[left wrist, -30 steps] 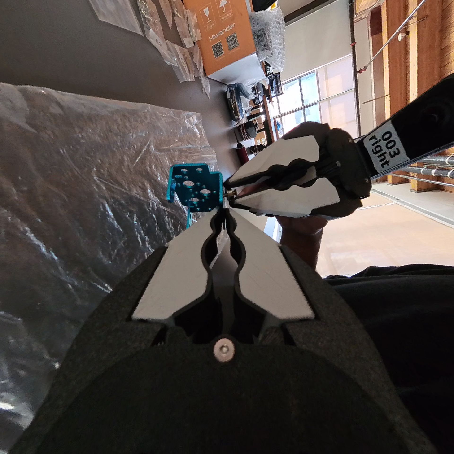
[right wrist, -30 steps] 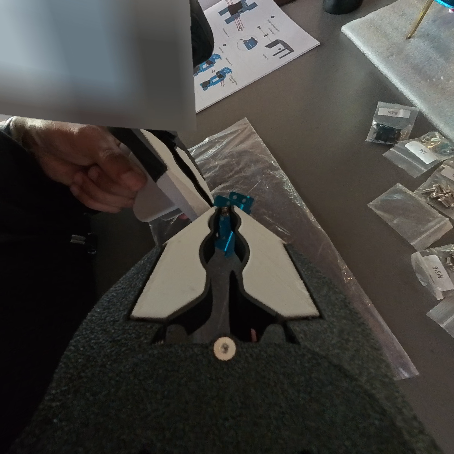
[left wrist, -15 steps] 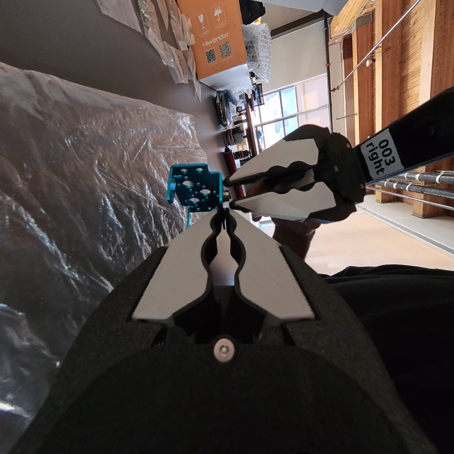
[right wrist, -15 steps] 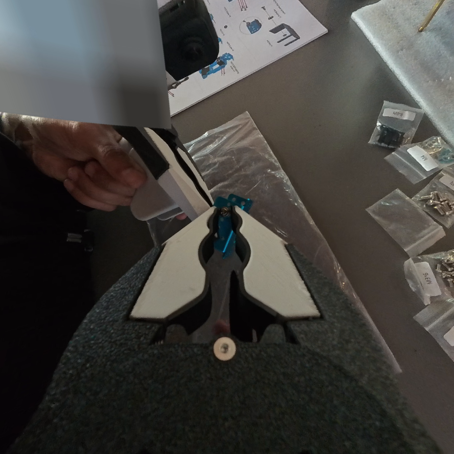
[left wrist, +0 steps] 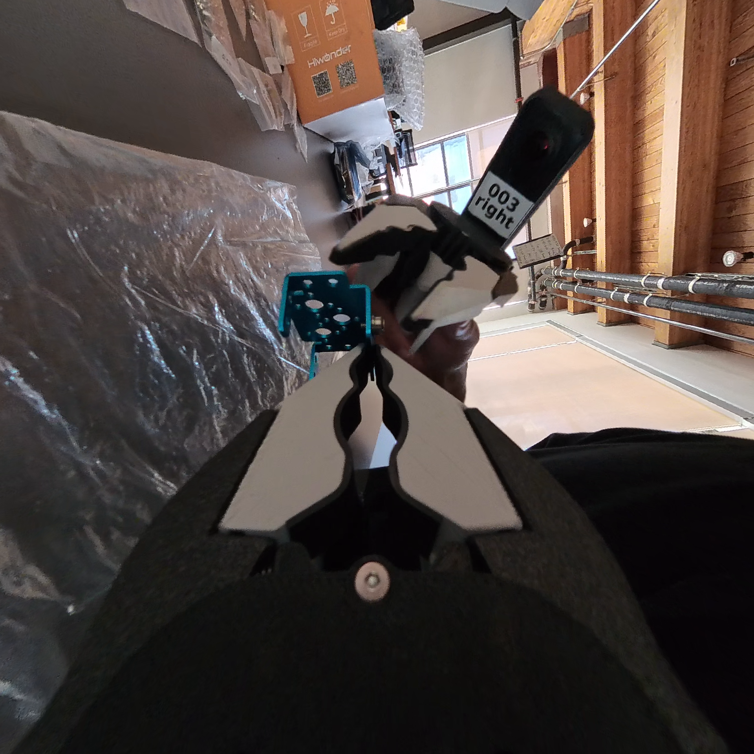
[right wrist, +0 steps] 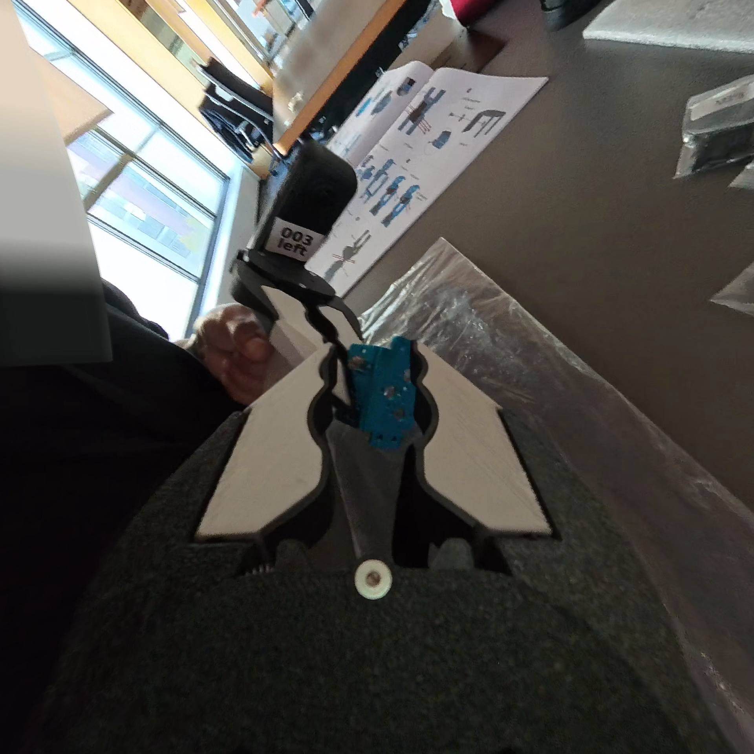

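My left gripper (left wrist: 369,355) is shut on the edge of a blue perforated metal bracket (left wrist: 322,314) and holds it up above the table. A small silver screw (left wrist: 378,323) sticks out of the bracket's right side. My right gripper (left wrist: 375,298) is open just right of the bracket, tilted, its fingertips apart around the screw side without gripping it. In the right wrist view the bracket (right wrist: 385,398) lies between my open right gripper's (right wrist: 373,355) fingers, with the left gripper (right wrist: 344,340) clamped on it from behind. A hand (right wrist: 236,359) holds the left gripper.
A crinkled clear plastic bag (left wrist: 134,310) lies on the dark table (right wrist: 571,196) below the bracket. An open instruction booklet (right wrist: 432,163) lies beyond it. An orange box (left wrist: 334,57), bubble wrap (left wrist: 398,69) and several small parts bags (left wrist: 261,61) are farther off. Only a small space, under 4 cm, lies between the two pairs of fingers.
My right gripper was shut on the screw at the bracket; it has let go, opened and rolled to a steep tilt. My left gripper keeps holding the bracket.
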`<state>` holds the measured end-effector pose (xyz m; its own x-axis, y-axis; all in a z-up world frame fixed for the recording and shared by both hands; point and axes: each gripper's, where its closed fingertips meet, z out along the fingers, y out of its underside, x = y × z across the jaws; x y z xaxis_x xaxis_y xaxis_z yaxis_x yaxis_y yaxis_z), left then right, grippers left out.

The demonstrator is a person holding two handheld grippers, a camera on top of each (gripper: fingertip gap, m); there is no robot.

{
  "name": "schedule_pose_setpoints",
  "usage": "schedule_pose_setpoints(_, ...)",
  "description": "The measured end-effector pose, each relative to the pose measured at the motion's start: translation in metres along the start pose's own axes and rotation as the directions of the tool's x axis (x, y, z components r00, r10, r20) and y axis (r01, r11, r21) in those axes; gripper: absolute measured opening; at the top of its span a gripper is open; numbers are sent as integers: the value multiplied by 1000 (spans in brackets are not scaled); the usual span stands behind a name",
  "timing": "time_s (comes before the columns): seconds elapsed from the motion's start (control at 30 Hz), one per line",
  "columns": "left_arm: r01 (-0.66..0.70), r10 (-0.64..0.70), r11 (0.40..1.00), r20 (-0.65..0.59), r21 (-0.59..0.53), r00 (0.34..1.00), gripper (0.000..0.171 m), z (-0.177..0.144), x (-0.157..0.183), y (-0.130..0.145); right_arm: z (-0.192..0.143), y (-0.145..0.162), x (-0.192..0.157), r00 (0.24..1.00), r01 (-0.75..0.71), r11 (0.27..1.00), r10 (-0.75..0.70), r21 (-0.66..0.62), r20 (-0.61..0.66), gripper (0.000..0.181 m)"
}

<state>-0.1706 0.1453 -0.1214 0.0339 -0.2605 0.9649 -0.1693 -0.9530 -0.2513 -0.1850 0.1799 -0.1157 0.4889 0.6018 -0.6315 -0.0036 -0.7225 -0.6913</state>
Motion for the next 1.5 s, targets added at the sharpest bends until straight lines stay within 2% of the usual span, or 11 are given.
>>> schedule_pose_setpoints(0.13,0,0,1000,9,-7,1000,1,1,0,1,1,6,6,998,39,999,-40,-32,-55,35)
schedule_pose_setpoints(0.27,9,-9,1000,12,-10,1000,1,2,-1,2,-4,0,1,999,31,1000,-31,6,-24,34)
schedule_pose_setpoints(0.5,11,-11,1000,17,-16,1000,1,3,-1,3,-3,8,8,997,48,999,-50,-23,-61,36)
schedule_pose_setpoints(0.67,30,-30,1000,18,3,999,1,0,-4,-5,-17,-5,-10,987,162,984,-162,78,-6,43)
schedule_pose_setpoints(0.8,68,-68,996,-6,55,998,0,-6,-5,-19,-18,9,10,902,376,927,-370,-17,-223,56)
schedule_pose_setpoints(0.87,85,-84,994,-14,73,996,0,-6,-5,-23,-10,8,9,843,458,889,-442,-22,-307,56)
schedule_pose_setpoints(1.03,141,-134,985,-72,104,988,1,-2,2,-30,3,3,10,756,532,847,-484,-17,-441,48)
schedule_pose_setpoints(1.1,151,-142,983,-95,105,985,1,-1,6,-30,2,2,13,734,545,838,-488,-19,-473,33)
schedule_pose_setpoints(1.17,139,-128,984,-96,113,987,1,0,9,-32,1,-1,11,733,553,833,-486,2,-476,28)
schedule_pose_setpoints(1.27,114,-104,987,-87,113,991,1,1,11,-34,-1,-3,11,719,572,820,-495,12,-488,28)
schedule_pose_setpoints(1.5,178,-153,975,-181,134,972,1,-3,25,-38,-10,-11,6,712,598,797,-480,84,-512,28)
